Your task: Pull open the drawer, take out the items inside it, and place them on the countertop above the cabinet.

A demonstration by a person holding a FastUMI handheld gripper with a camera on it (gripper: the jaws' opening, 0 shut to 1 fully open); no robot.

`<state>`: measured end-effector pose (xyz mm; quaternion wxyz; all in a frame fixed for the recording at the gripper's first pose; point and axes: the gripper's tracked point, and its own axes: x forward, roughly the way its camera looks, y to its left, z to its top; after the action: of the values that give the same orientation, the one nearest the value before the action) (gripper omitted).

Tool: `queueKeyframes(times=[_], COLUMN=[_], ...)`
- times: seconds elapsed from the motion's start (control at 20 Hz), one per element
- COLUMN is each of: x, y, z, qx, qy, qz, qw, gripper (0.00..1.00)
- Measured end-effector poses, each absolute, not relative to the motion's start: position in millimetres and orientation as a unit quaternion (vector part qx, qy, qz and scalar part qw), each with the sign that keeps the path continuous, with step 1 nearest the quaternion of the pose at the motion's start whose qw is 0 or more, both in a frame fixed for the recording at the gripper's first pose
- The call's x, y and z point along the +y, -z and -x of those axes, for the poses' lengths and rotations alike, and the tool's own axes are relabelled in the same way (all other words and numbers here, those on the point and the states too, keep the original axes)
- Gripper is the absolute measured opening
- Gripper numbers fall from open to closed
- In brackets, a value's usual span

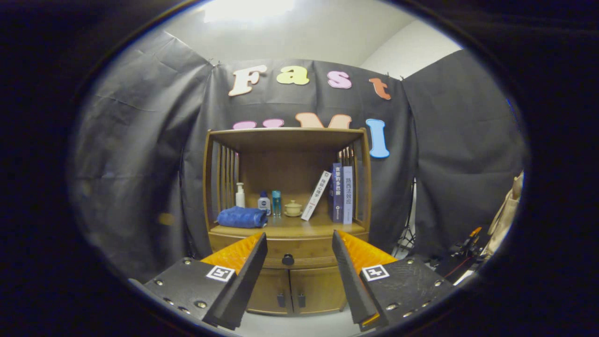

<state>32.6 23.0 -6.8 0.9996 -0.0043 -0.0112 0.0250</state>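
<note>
While the gripper point(299, 243) hangs in the air in front of a wooden cabinet point(286, 187), its two fingers point(248, 271) stand wide apart with nothing between them, so the tongs are open and touch nothing. Between the fingertips and beyond them sits the closed wooden drawer point(306, 250) with its small round dark knob point(288, 259), which lies roughly midway in the gap between the fingers but well ahead of them. Below the drawer are two wooden cabinet doors point(295, 290), shut, each with a small dark handle near the middle seam. Just above the drawer is the flat wooden countertop point(290, 230), roofed by an open shelf frame with slatted sides. On this countertop, from the left, lie a folded blue towel point(242, 217), a white pump bottle point(240, 195) behind it, a small white bottle with a dark blue label point(264, 203), a slim pale teal bottle point(276, 202), and a small cream lidded cup on a saucer point(293, 208). To the right a white book point(316, 195) leans against two upright books, one dark blue point(336, 192) and one lilac point(347, 194). What the drawer holds cannot be seen.
</note>
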Motion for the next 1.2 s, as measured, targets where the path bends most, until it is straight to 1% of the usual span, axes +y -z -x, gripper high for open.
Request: queueKeyframes(times=[0.2, 0.4, 0.8, 1.05, 1.1, 1.2], x=[47.1, 69.8, 70.9, 80.2, 79.1, 72.0], y=[29.1, 66.6, 140.7, 198.0, 207.8, 223.4], z=[-69.6, -107.2, -189.8, -235.8, -243.1, -257.2], qx=[-0.003, 0.02, 0.06, 0.116, 0.126, 0.142], qy=[-0.054, -0.086, -0.065, -0.08, -0.072, -0.053], qz=[-0.005, -0.033, -0.074, -0.077, -0.078, -0.068], qw=[0.999, 0.996, 0.993, 0.987, 0.986, 0.986], gripper=[0.84, 0.84, 0.85, 0.88, 0.88, 0.71])
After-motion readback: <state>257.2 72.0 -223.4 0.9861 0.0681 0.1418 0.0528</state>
